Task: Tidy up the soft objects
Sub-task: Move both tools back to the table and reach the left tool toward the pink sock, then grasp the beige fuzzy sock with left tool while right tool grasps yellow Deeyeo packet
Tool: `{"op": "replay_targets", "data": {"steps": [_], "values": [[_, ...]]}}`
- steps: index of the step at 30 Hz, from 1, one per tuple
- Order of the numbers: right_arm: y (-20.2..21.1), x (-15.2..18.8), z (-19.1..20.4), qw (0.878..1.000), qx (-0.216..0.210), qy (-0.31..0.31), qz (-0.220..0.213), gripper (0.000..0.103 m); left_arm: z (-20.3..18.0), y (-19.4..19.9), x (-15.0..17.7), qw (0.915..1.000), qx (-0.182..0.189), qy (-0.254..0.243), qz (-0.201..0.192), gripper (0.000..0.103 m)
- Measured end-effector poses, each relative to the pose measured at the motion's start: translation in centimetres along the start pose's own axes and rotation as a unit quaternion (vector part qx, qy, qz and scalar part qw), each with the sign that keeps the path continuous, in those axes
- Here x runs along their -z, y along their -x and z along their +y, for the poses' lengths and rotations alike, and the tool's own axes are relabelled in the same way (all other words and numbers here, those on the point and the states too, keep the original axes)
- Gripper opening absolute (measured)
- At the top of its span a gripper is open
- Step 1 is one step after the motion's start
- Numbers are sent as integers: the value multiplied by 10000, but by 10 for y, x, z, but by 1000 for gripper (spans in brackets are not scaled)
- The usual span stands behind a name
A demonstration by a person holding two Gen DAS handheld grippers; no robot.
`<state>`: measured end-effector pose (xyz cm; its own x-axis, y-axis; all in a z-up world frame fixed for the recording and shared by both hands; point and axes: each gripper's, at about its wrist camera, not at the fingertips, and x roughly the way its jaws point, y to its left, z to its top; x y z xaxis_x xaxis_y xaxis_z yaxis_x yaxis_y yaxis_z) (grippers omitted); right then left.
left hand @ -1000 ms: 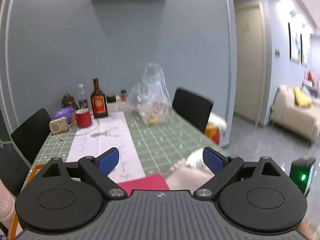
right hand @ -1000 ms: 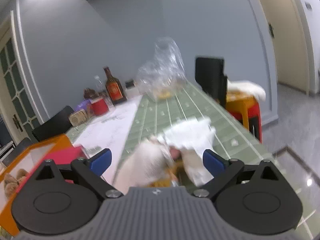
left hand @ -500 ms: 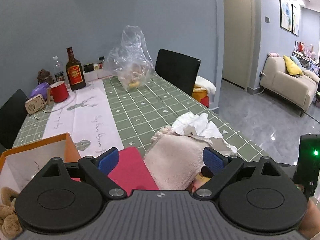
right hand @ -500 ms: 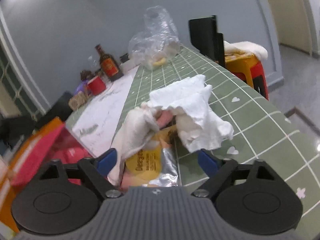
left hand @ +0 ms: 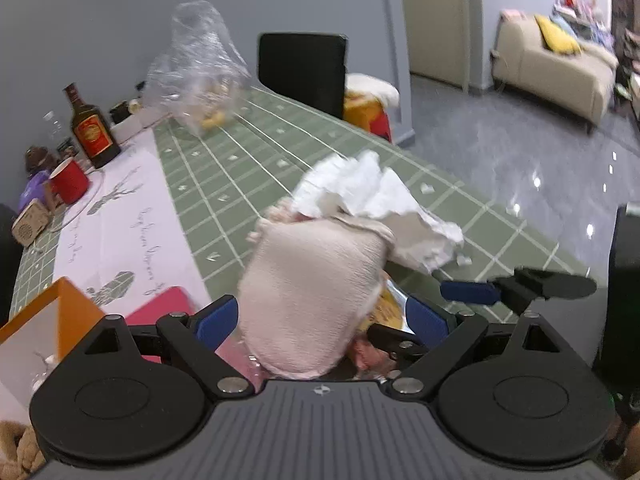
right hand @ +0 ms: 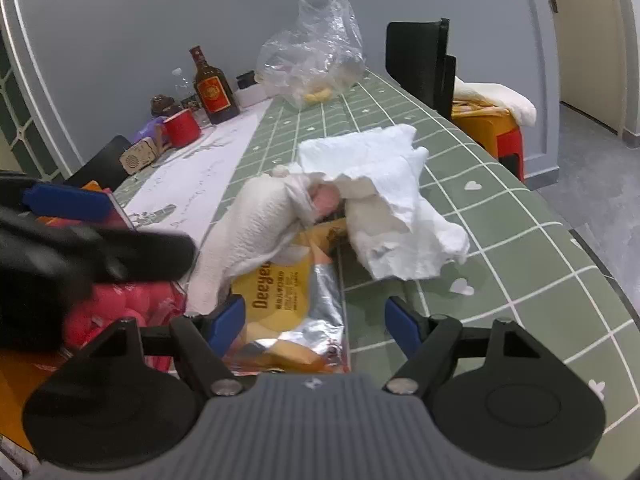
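Hand-held gripper on the left (left hand: 316, 316) lowered since a moment ago, wide open astride, not gripping, the soft beige fabric pouch (left hand: 316, 288) beside the crumpled white paper towel (left hand: 372, 200) on the table (left hand: 240, 168); right hand-held gripper (right hand: 314, 314) open, empty; pickup likely next.

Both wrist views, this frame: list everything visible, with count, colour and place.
beige cloth item: 1, beige, between left jaws
white crumpled cloth: 1, white, mid-table on the green tablecloth
snack packet: 1, yellow and silver, partly under the cloths
pink item: 1, pink, by the orange box
clear plastic bag: 1, far end
bottle: 1, brown with red label, far left
mug: 1, red, near bottle
chair: 1, black, right side
left gripper: open
right gripper: open
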<state>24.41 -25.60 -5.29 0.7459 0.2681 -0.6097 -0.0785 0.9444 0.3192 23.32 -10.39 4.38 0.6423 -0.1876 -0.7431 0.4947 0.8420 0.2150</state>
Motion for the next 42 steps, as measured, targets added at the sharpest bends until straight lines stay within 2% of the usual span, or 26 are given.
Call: {"op": "replay_targets", "data": {"steps": [4, 11, 13, 14, 15, 16, 17, 20, 24, 28, 33, 34, 38, 40, 42], "values": [[-4, 2, 3, 10000, 67, -32, 61, 75, -15, -19, -2, 9996, -116, -233, 98, 103], [-3, 1, 7, 10000, -9, 12, 49, 75, -12, -53, -11, 9980, -513, -71, 364, 101], [-4, 1, 11, 10000, -17, 68, 47, 75, -13, -55, -11, 9969, -707, -109, 314, 93], [-4, 1, 12, 10000, -8, 61, 38, 75, -14, -55, -11, 9968, -734, -177, 259, 83], [-4, 1, 13, 10000, 0, 41, 22, 75, -15, -54, -10, 9975, -630, -229, 229, 65], [-6, 2, 15, 10000, -11, 42, 22, 75, -15, -54, -9, 9984, -435, -274, 249, 55], [-7, 3, 17, 10000, -21, 68, 23, 75, -15, -54, -8, 9987, -307, -254, 307, 39], [-9, 5, 25, 9998, 3, 207, -43, 75, -10, -51, -9, 9988, -295, 11, 385, 15], [-12, 5, 26, 9999, 27, 48, -128, 82, 0, -39, -10, 9994, -214, 143, 239, 11], [-13, 3, 22, 9992, -254, -214, -220, 82, 13, -19, -8, 9993, -147, 340, 37, 10], [-15, 4, 28, 9990, -375, -92, -214, 64, 25, 7, -4, 9981, -14, 597, -165, 10], [-15, 4, 29, 9992, -322, -39, -222, 57, 26, 11, -2, 9978, 10, 629, -191, 10], [-10, 3, 26, 9995, -184, 155, -199, 15, 27, 24, 3, 9974, 37, 691, -215, 10], [-6, 1, 19, 9995, -209, 136, -180, 6, 25, 29, 6, 9973, 66, 702, -209, 10], [-1, 0, 9, 9993, -275, -89, -220, 6, 24, 35, 8, 9971, 103, 722, -236, 10]]}}
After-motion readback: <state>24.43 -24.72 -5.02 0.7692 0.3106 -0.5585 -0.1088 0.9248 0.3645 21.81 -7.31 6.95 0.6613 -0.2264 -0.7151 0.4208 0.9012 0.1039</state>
